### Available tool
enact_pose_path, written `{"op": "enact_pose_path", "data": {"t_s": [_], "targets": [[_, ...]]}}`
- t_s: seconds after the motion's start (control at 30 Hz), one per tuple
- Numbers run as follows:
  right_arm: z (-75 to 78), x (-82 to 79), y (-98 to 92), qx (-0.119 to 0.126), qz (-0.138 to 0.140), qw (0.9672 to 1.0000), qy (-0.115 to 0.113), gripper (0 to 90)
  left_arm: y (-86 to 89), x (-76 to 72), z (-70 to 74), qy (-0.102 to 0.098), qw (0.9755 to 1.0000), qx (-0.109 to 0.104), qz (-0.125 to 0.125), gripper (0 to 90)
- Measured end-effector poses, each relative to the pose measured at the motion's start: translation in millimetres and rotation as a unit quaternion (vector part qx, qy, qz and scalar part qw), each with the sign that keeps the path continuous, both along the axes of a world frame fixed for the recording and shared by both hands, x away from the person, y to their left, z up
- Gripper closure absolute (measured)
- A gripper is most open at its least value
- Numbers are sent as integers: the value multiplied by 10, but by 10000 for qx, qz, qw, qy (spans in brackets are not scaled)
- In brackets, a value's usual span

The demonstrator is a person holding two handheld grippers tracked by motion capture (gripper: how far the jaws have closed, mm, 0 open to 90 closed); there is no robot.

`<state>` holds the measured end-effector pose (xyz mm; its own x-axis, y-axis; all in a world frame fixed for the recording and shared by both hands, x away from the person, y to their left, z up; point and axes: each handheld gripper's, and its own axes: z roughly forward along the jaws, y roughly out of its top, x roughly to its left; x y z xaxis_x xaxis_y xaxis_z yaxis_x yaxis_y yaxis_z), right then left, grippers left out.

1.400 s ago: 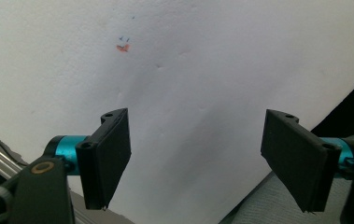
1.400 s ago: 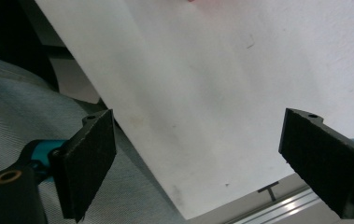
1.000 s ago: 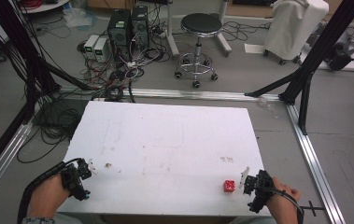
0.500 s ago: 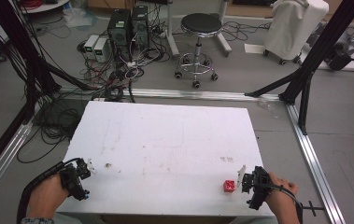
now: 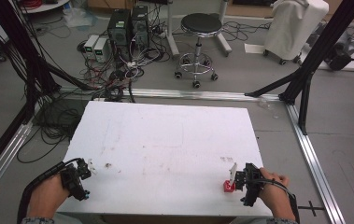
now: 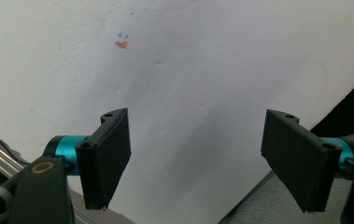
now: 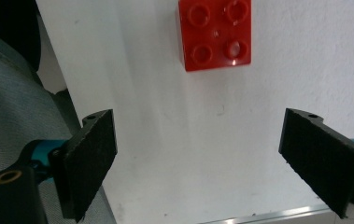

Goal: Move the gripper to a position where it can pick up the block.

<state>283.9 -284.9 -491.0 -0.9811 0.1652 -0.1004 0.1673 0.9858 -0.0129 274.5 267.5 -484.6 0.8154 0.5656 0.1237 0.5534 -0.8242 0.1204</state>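
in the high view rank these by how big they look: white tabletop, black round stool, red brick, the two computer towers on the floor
1. white tabletop, by far the largest.
2. computer towers and black round stool: look alike in extent, and both stand farther from the camera, so unranked.
3. red brick, smallest, just ahead of the right gripper.

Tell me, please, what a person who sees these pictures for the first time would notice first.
Probably the red brick, the one spot of colour on the white table; it lies near the front right edge, four studs up. The right gripper sits just beside it, jaws open, with the brick ahead of them and not yet between them. At the front left corner, the left gripper is open over bare table.
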Motion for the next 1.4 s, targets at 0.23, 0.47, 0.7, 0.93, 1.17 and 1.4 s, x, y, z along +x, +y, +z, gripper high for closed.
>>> {"op": "enact_pose_path", "data": {"t_s": [0.23,0.47,0.7,0.93,1.17,1.4], "targets": [[-14,54,125,-55,177,9998,66,107,3,-5,0,-18,10000,-1,15,244],[-50,148,227,27,306,9994,157,108,9,-4,8,-11,10000,6,-4,243],[-129,214,342,-66,453,9988,199,107,13,-4,12,0,10000,10,-20,244],[-211,223,353,42,466,9985,287,107,18,-7,4,-2,10000,17,2,243],[-290,231,329,134,439,9982,396,107,9,-8,2,10,10000,24,-1,243],[-306,238,332,149,453,9981,394,107,8,-8,-1,5,10000,31,0,243]]}}
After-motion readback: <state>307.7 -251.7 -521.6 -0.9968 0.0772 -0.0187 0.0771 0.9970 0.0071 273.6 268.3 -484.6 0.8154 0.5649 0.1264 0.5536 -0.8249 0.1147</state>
